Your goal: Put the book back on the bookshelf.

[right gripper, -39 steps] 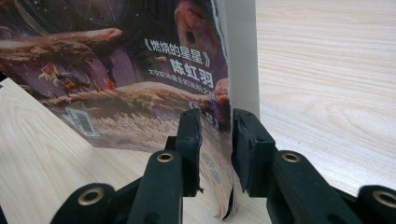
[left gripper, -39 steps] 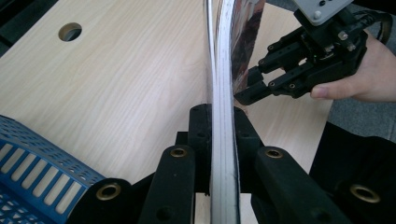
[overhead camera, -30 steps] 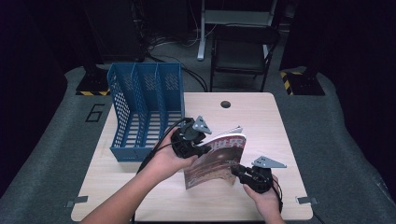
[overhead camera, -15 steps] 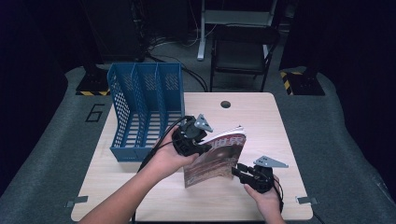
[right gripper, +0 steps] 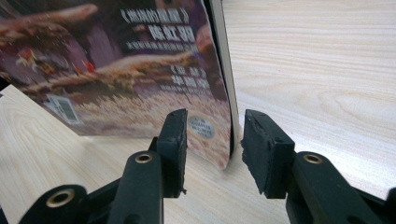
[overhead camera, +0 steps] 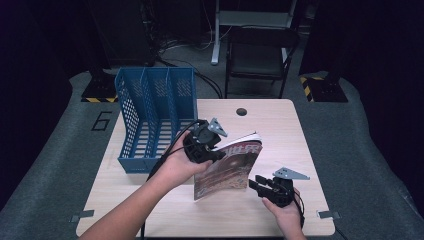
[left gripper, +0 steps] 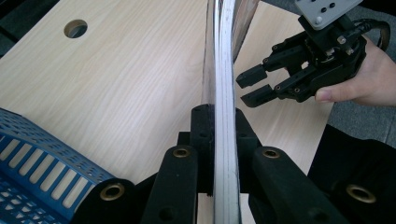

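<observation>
A magazine with a reddish-brown cover stands on edge on the wooden table, tilted. My left gripper is shut on its upper left edge; the left gripper view shows both jaws clamped on the page stack. My right gripper sits low at the magazine's lower right corner. Its jaws have just been opening. In the right gripper view that corner lies between the jaws of the right gripper with a gap on each side. The left gripper view shows the right gripper open, beside the magazine.
A blue slotted file rack stands at the table's left, close to my left hand, with its near corner in the left gripper view. A round cable hole is near the far edge. A dark chair stands beyond the table.
The right gripper's jaws have spread wider around the magazine's lower corner. The left gripper and the magazine have stayed almost where they were.
</observation>
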